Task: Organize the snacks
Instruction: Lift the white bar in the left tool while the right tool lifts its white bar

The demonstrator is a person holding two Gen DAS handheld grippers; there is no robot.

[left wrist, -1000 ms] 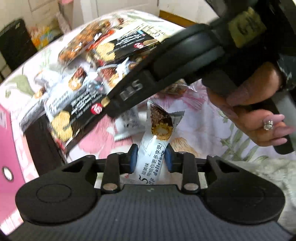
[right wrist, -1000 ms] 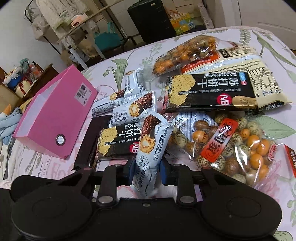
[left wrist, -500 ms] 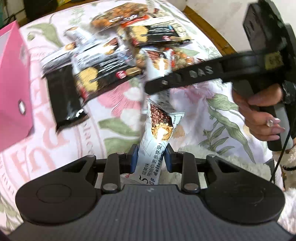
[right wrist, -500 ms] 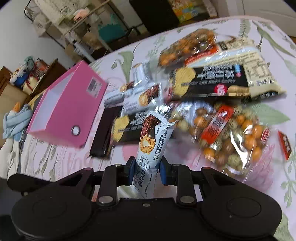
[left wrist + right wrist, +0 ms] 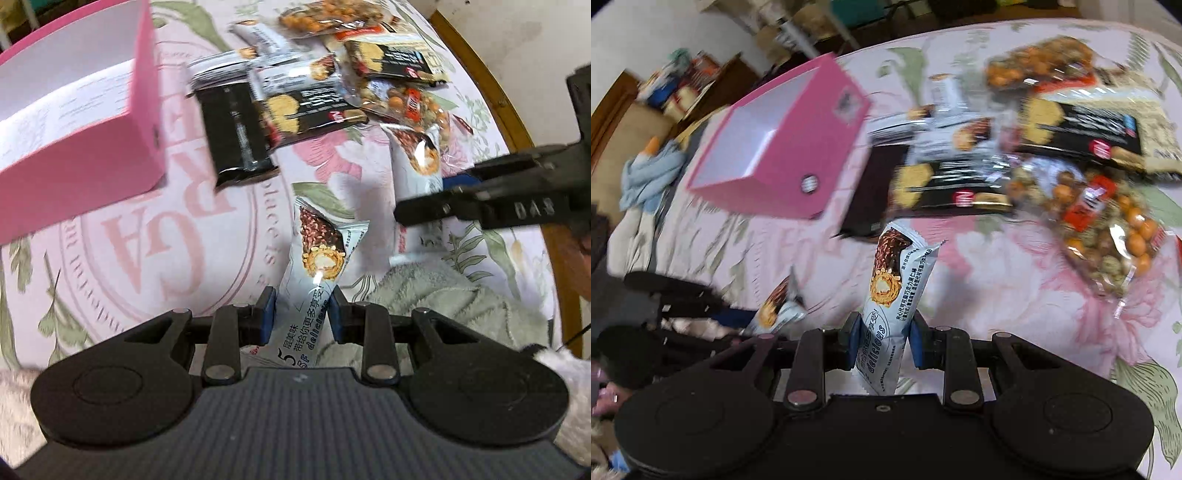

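My left gripper (image 5: 302, 314) is shut on a white chocolate-roll snack bar (image 5: 317, 266), held above the flowered tablecloth. My right gripper (image 5: 882, 338) is shut on a second bar of the same kind (image 5: 894, 295). In the left wrist view the right gripper (image 5: 417, 210) reaches in from the right with its bar (image 5: 413, 166). In the right wrist view the left gripper's bar (image 5: 777, 306) shows at the lower left. The open pink box (image 5: 144, 122) (image 5: 827, 147) stands to the left of the snack pile.
Several snacks lie in a pile: black cracker packs (image 5: 945, 181), a black bar (image 5: 236, 129), bags of coated nuts (image 5: 1108, 225) and more white bars. A grey fuzzy cloth (image 5: 443, 295) lies near the table's wooden edge (image 5: 517, 122). Furniture and clutter stand beyond the table.
Both grippers have risen off the pile with their bars. The left one swung toward the pink box, which now fills the upper left of its view. The right gripper drew back.
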